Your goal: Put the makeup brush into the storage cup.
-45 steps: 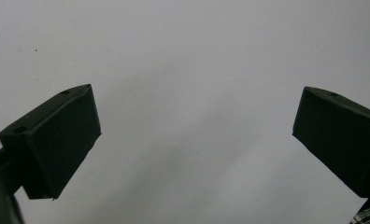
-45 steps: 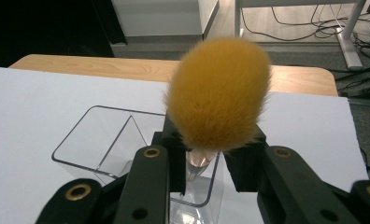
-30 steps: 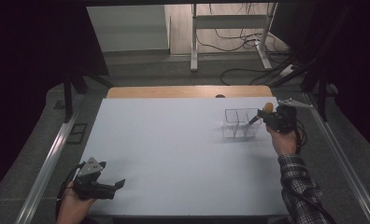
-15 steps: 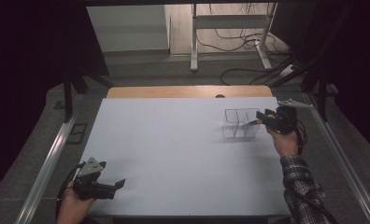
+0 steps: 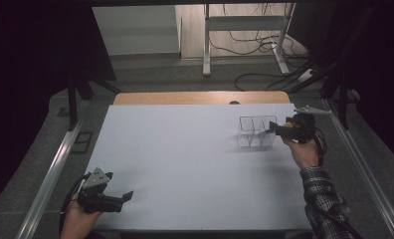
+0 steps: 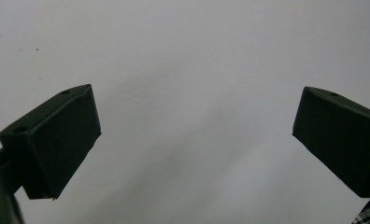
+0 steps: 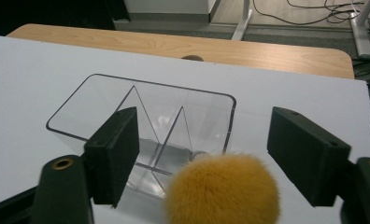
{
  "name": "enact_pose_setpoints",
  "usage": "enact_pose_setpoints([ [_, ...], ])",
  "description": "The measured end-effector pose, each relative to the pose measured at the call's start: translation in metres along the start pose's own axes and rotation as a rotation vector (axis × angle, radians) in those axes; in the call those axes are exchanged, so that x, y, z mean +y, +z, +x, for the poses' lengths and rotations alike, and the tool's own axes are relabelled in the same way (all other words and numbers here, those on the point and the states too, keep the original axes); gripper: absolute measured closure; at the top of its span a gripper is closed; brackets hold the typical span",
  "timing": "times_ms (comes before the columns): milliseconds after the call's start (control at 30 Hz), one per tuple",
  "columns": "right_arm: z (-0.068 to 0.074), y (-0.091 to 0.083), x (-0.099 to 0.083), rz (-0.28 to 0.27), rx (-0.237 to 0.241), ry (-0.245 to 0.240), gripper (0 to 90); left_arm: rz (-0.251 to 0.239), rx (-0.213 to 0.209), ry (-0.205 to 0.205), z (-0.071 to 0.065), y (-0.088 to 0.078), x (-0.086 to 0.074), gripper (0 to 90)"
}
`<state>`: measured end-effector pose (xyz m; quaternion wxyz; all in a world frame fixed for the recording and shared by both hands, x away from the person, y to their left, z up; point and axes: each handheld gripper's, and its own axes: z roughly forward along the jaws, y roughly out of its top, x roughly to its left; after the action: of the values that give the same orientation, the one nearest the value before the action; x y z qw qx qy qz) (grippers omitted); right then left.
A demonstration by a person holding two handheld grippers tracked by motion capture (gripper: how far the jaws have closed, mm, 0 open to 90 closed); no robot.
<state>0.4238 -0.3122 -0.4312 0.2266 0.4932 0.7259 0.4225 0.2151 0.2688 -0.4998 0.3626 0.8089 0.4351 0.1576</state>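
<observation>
Over the far right of the white worktop (image 5: 185, 164), in the high view, the right gripper (image 5: 273, 129) is held level at the near edge of a clear plastic divided organiser box (image 5: 256, 132), its jaws pointing left at the box wall; the forearm in a checked sleeve (image 5: 327, 201) runs up from the bottom edge. The left gripper (image 5: 127, 196) rests at the near left corner, well apart from the box and aimed across the bare surface.

Left gripper view: the jaws stand wide apart with nothing between them, only blank worktop ahead, which I judge a parked position.

Right gripper view: the jaws have just been opening. A fluffy yellow-orange brush head (image 7: 223, 189) stands between them, neither pad pressing it, its metal ferrule pointing into the organiser's nearest compartment just ahead. Judged a release.
</observation>
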Motion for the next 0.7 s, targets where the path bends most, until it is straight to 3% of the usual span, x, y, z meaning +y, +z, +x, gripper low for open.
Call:
enact_pose_setpoints([
  [300,0.0014,-0.0015,-0.0004,0.009,-0.004,-0.008,10.7,-0.001,0.001,-0.001,0.0001,-0.0002,0.0000,1.2],
  [700,0.0042,-0.0073,-0.0007,0.033,0.001,-0.036,0.0,-0.001,0.004,-0.001,0.0002,-0.0004,0.0000,1.1],
])
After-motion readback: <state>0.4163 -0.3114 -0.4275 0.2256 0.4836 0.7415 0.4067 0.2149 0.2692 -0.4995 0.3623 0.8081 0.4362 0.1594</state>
